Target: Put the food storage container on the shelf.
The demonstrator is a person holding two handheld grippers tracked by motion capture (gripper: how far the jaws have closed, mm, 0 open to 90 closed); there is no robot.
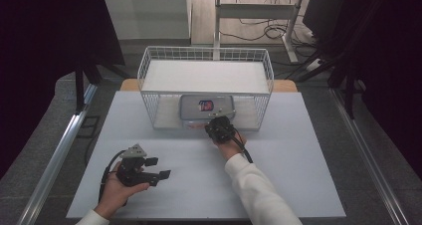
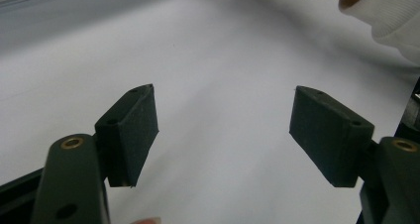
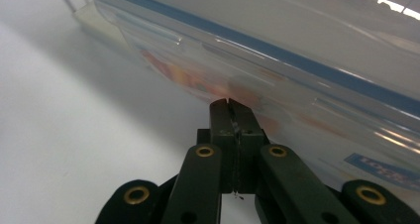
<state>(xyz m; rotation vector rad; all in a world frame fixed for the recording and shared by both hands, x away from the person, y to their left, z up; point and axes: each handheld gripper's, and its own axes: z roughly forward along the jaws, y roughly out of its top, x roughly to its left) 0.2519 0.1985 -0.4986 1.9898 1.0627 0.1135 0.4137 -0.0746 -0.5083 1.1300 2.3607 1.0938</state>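
A clear plastic container point(image 1: 206, 107) with a blue-sealed lid and a red-and-blue label sits on the lower level of a white wire rack point(image 1: 205, 53). My right gripper point(image 1: 216, 119) is at the container's front edge. In the right gripper view the right gripper point(image 3: 231, 105) is shut, jaws pressed together, with its tips against the container's side wall point(image 3: 297, 50); nothing shows between them. My left gripper point(image 1: 158, 168) lies low over the white table point(image 1: 298, 150) at the front left. In its own view the left gripper point(image 2: 223, 130) is open, with bare table between the pads.
The wire rack stands at the table's far middle, its top shelf bare. Metal rails run along both sides of the table. Behind the rack stand a desk frame point(image 1: 249, 11) and floor cables. A white sleeve point(image 2: 386, 16) crosses the left gripper view's upper right.
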